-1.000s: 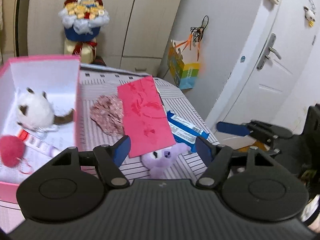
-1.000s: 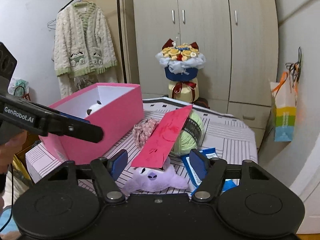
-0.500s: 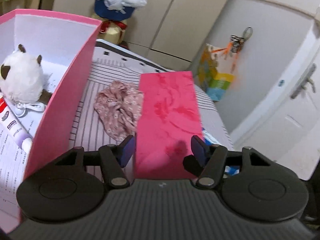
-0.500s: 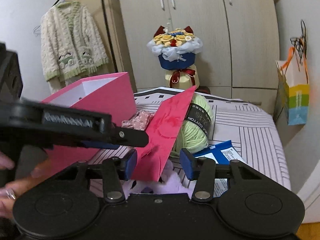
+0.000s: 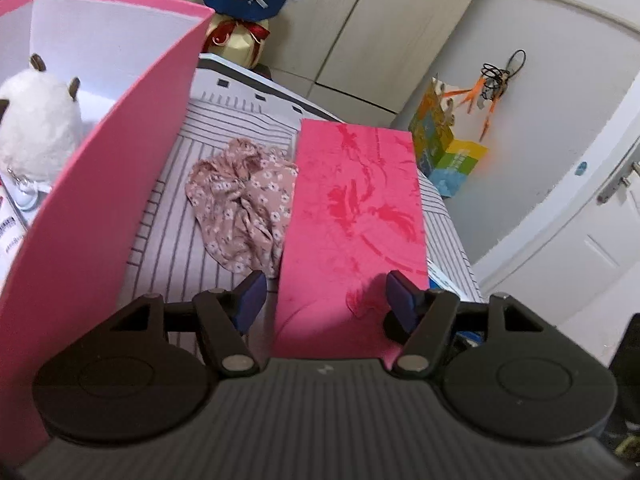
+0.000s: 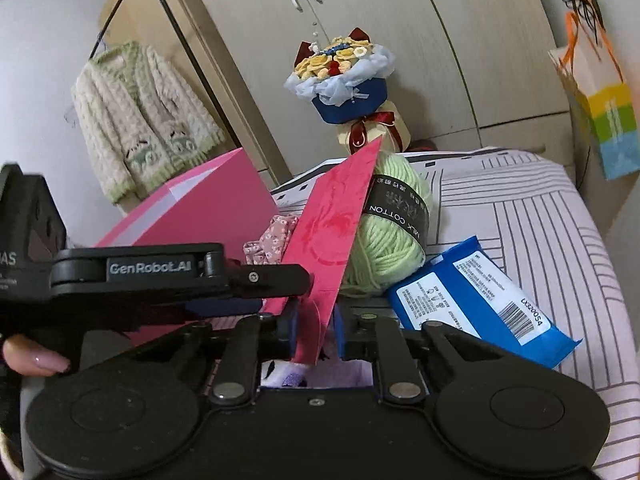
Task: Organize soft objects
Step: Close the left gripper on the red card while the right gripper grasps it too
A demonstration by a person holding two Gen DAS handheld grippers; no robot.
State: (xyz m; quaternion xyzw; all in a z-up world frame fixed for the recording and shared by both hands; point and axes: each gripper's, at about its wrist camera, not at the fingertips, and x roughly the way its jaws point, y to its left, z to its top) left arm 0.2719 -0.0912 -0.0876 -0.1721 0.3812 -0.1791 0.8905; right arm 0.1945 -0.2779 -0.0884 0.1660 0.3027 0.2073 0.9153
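Your right gripper point(image 6: 316, 330) pinches the red card point(image 6: 332, 224); left gripper point(image 5: 324, 296) gapes: lift the card off the purple plush point(image 6: 294, 378) gently

Left gripper point(image 5: 323, 295) jaws spread wide; right gripper point(image 6: 316, 330) jaws narrow, left gripper at its 9 o'clock.

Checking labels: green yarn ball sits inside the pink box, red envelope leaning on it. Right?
Not quite. In the right wrist view, the green yarn ball sits on the striped table, outside the pink box. The red envelope does appear to lean against it.
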